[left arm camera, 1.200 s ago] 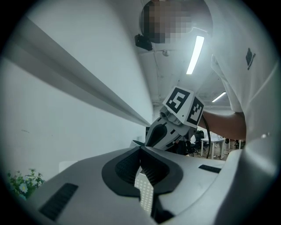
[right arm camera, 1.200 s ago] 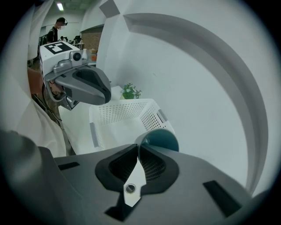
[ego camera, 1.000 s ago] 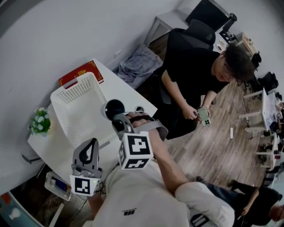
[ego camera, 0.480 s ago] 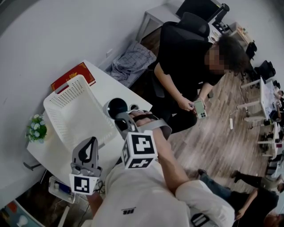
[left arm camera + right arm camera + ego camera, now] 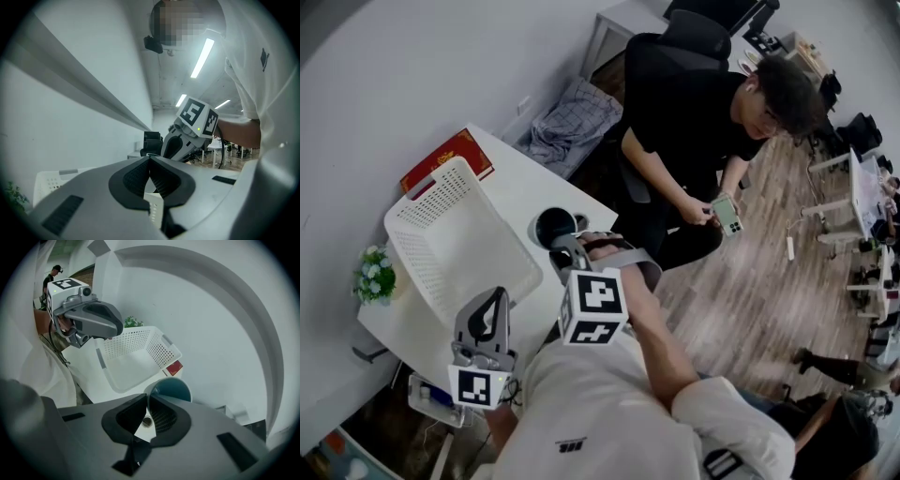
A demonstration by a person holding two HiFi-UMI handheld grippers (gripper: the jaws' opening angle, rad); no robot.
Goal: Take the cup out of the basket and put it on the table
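My right gripper (image 5: 146, 399) is clamped on the cup (image 5: 173, 389). One jaw is inside the teal bowl and the other outside, with the near wall pinched between them. The cup is out of the basket (image 5: 422, 202), at the table's (image 5: 520, 183) right edge just beside the basket's right wall. I cannot tell whether its base is touching the tabletop.

My left gripper (image 5: 150, 161) has its jaws pressed together on nothing. It points upward, at the near side of the table in front of the basket and well apart from the cup.

The basket takes up most of the table's middle. A red book (image 5: 445, 161) lies behind it at the far corner, and a small plant (image 5: 375, 275) stands at its left.

Past the table's right edge, close to the cup, a person (image 5: 684, 103) in black sits in an office chair looking at a phone (image 5: 727, 214). A checked cloth (image 5: 572, 117) lies heaped beyond the table, by the wall.
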